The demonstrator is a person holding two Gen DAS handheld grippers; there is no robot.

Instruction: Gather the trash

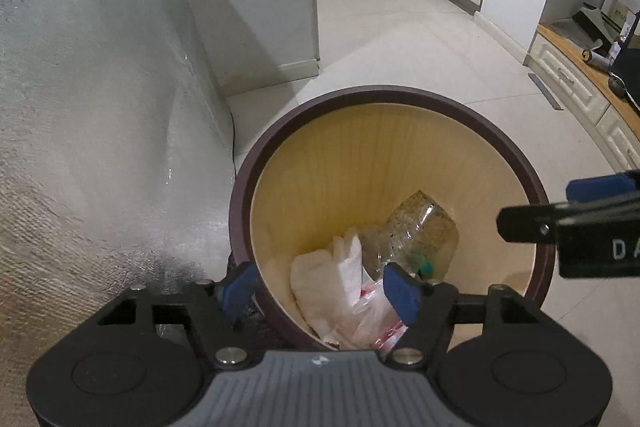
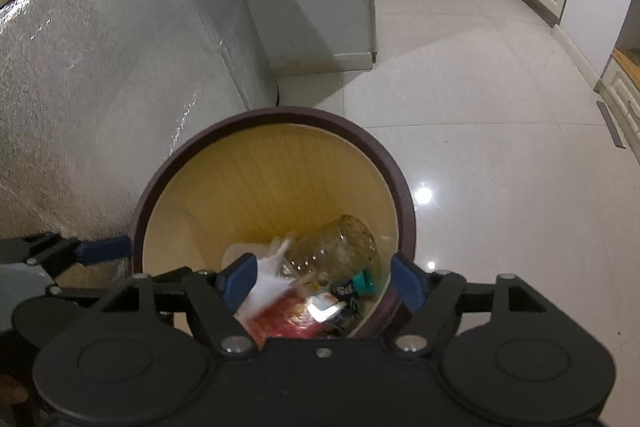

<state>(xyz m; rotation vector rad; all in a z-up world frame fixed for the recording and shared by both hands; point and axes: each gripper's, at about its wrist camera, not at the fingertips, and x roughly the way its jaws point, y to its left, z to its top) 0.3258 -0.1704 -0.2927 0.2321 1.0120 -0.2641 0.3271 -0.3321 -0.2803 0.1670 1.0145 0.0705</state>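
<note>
Deposit step: both tongs, left (image 1: pixel 322 293) and right (image 2: pixel 322 281), hang open and empty above the bin (image 1: pixel 280 131); bottle (image 1: pixel 416 227) lies at 1 o'clock. Next: locate remaining trash.

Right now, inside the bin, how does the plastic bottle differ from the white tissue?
The plastic bottle is clear and rigid, lying on its side; the white tissue is opaque, soft and crumpled. The bottle lies farther from the cameras than the tissue. Both rest at the bottom of the bin.

Black left gripper (image 1: pixel 320 291) and right gripper (image 2: pixel 322 279); blue finger pads (image 1: pixel 401 293); silver screws (image 1: pixel 231 354); round housings.
</note>
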